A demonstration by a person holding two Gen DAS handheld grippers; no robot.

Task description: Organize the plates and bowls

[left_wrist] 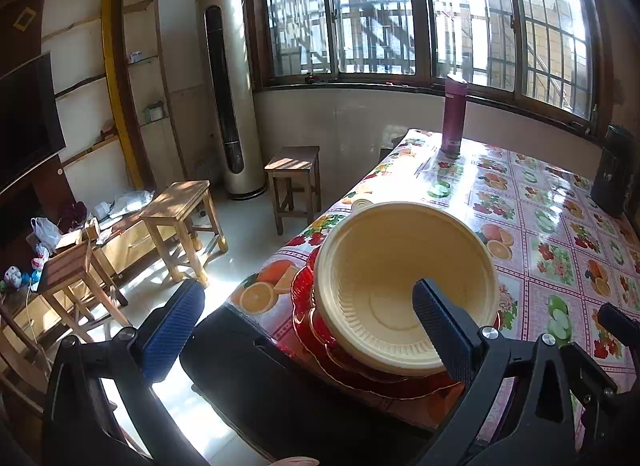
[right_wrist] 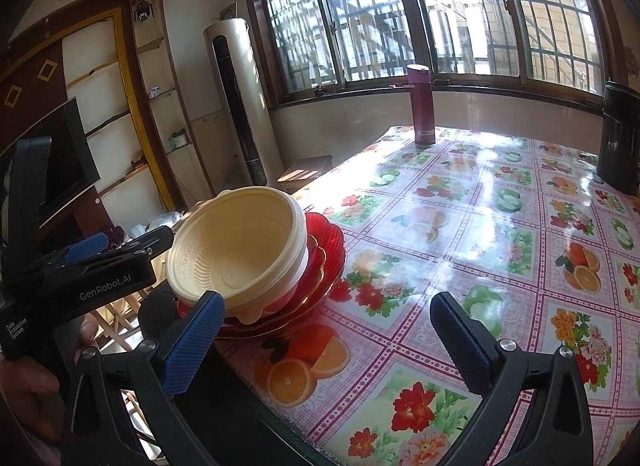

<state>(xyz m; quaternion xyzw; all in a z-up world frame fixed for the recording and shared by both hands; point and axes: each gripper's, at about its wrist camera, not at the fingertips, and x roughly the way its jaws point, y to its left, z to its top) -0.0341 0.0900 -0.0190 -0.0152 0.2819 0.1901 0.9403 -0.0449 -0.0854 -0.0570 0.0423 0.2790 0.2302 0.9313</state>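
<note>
the cream bowls (left_wrist: 404,290) sit nested and tipped over toward the near-left edge on a stack of red plates (left_wrist: 320,342), right at the corner of the table (left_wrist: 560,225) with its fruit-print cloth; in the right wrist view the same cream bowls (right_wrist: 240,250) lean on the red plates (right_wrist: 326,250) with the open mouth facing the camera. the left gripper (left_wrist: 308,330) has its jaws spread wide apart, one finger off the table edge and the other in front of the bowl's inside, gripping nothing. the right gripper (right_wrist: 324,334) is also spread wide and empty, over bare cloth just beside the stack. the risk i'd judge here is the tilt and the edge: a nudge from either finger could slide the bowls off the slick plates and over the side, or push the whole stack off the corner. a purple flask (right_wrist: 422,105) stands well apart at the far end
</note>
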